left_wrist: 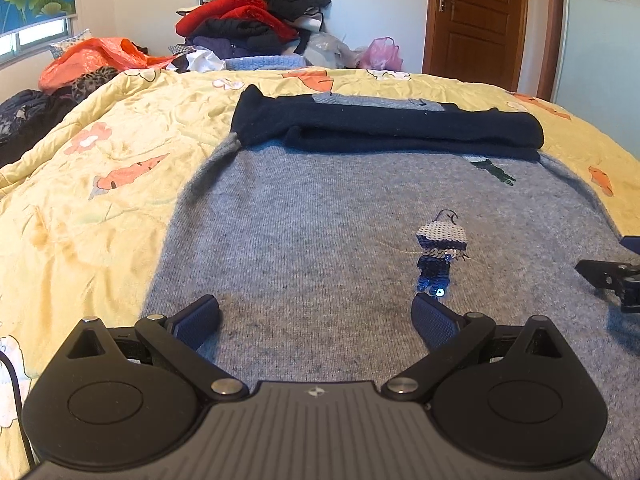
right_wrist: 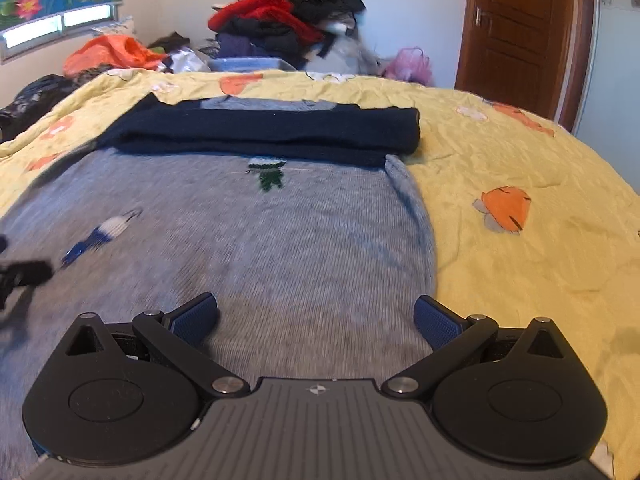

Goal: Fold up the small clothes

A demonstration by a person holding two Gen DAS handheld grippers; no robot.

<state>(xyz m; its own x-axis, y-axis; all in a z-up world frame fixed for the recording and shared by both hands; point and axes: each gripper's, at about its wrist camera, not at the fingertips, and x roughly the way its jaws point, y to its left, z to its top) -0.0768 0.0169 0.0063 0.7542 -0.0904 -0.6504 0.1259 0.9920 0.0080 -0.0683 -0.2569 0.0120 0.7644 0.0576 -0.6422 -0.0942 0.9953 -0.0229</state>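
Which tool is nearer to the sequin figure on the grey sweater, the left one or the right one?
Left. The left tool sits just below the sequin figure, its right finger pad almost touching it. The right tool is open farther toward the grey sweater's right edge.

sweater (left_wrist: 320, 216): grey fuzzy knit, glossy sequin patch (left_wrist: 440, 248) | sleeves (left_wrist: 384, 128): dark matt knit | bed quilt (left_wrist: 100, 168): crinkled yellow cloth | door (left_wrist: 480, 16): glossy wood | tongs pads (left_wrist: 198, 320): textured blue
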